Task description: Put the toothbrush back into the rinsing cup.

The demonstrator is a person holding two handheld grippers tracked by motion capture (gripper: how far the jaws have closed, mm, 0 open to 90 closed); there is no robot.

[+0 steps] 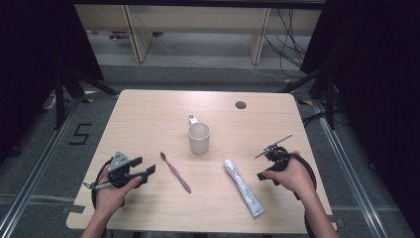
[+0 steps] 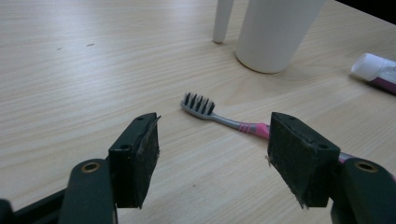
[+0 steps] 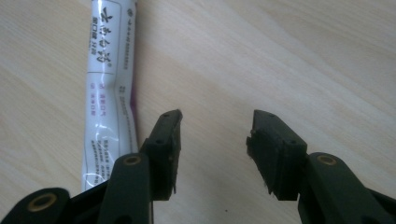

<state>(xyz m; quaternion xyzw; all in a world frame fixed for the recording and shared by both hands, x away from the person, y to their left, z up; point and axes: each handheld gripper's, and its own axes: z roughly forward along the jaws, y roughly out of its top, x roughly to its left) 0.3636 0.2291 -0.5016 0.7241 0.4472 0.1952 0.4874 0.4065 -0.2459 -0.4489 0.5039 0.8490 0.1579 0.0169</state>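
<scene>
A white mug (image 1: 198,138) stands at the table's middle, its handle toward the far side. A toothbrush (image 1: 175,172) with a pink handle and dark bristles lies in front of it, and a white toothpaste tube (image 1: 243,187) lies to the right. My left gripper (image 1: 144,166) rests open just left of the toothbrush. In the left gripper view its jaws frame the toothbrush (image 2: 219,119), with the mug (image 2: 275,32) behind. My right gripper (image 1: 261,167) is open right of the tube; its own view has the tube (image 3: 108,84) beside its left jaw, and bare wood lies between the jaws of the gripper (image 3: 214,149).
The wooden table (image 1: 148,114) has a round cable hole (image 1: 240,105) near its far edge. Black curtains hang on both sides, and a bench with cables stands beyond the table. A "5" is marked on the floor (image 1: 80,134) at the left.
</scene>
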